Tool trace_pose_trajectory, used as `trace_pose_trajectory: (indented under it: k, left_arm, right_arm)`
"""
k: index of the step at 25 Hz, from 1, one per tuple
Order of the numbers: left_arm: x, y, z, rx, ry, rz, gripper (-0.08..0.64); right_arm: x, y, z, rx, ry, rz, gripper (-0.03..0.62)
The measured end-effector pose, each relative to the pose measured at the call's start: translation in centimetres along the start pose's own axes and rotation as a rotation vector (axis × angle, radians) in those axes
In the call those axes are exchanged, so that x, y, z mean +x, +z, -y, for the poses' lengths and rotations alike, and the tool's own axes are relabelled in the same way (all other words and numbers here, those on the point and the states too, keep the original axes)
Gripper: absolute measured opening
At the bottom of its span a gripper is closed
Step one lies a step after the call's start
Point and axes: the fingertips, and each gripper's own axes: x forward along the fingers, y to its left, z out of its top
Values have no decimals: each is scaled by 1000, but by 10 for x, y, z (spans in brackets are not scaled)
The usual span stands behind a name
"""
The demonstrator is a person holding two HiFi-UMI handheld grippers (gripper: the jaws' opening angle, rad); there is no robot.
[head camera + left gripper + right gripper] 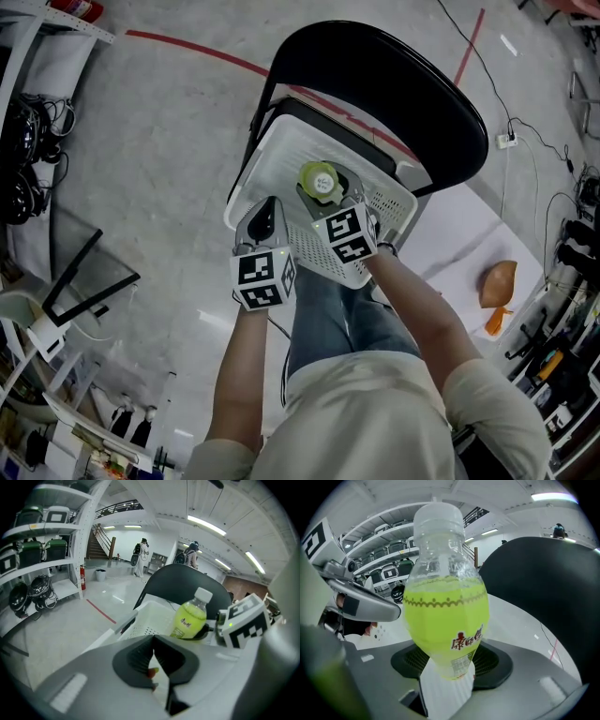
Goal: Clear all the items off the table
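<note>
- Grey polished concrete floor (169,141) spreads out below me, crossed by a red tape line (197,52) that runs behind the chair.
- My right gripper (449,663) pinches a clear plastic bottle (445,611) of yellow-green drink low on its body, with the dark ribbed pads pressing on it from both sides.
- The bottle stands upright in my hold. It has a white screw cap and a clear neck above the liquid, a thin zigzag line round the body, and red characters on the label.
- In the head view the bottle (319,181) hangs over the inside of a white perforated plastic basket (281,150). I cannot tell whether its base touches the basket's bottom.
- My left gripper (153,656) has its pads pressed together at the tips. A small red-and-green speck shows in the slit below them, and I cannot tell what it is.
- The left gripper (265,220) hovers at the basket's near rim, just beside the right gripper (330,194).
- The basket sits on the seat of a black rounded chair (394,84), whose backrest curves close round the basket's far edge.
- Open floor lies to the left of the chair.
- To the right of the chair a white surface (450,234) carries an orange-brown item (497,281), well apart from the basket.
- Farther off, the left gripper view shows white metal shelves (51,527) holding cases and helmets, and a staircase (101,545) across the hall.
</note>
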Motion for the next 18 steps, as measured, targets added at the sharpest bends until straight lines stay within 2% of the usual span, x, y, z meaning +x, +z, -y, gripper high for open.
trace_pose_trajectory:
  k: [7,18]
  left_arm:
    - [15,10,-5,7,-14,19,9]
    - [30,20,-15,-25,-27,23,9]
  right_arm:
    - [35,-17,3,-9,-3,-30,264]
    - [81,-31,5,-6,-4,-53,264]
